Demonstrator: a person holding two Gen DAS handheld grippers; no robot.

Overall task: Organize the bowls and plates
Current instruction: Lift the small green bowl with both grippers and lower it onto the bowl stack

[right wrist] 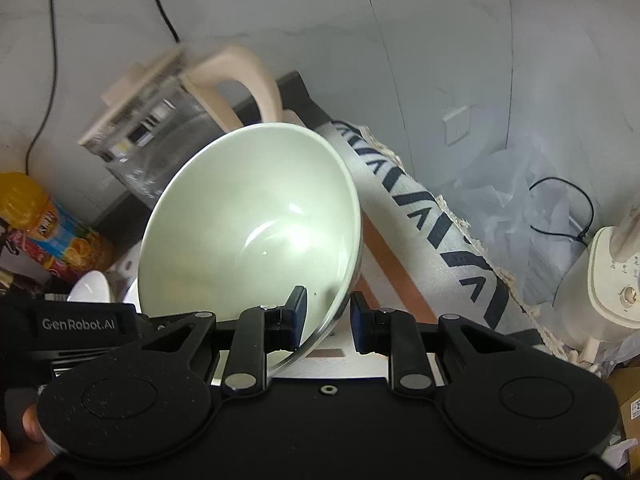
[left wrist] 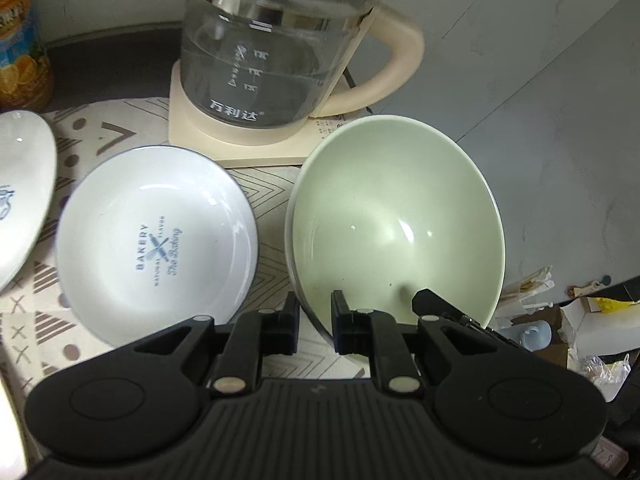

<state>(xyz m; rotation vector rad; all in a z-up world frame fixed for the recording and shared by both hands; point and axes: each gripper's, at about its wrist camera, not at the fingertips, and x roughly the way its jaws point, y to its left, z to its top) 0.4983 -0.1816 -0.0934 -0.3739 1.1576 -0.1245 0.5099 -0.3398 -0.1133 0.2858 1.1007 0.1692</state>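
Two tongs, left (left wrist: 315,322) and right (right wrist: 329,322), gripping one green bowl (left wrist: 394,216), two white plates (left wrist: 156,240).

Dim fisheye views; glare inside bowl (right wrist: 256,216), kettle (right wrist: 160,128) blurred.

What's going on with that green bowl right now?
Left gripper and right gripper both clamped on green bowl rim. Bowl tilted, lifted. Glass kettle close behind.
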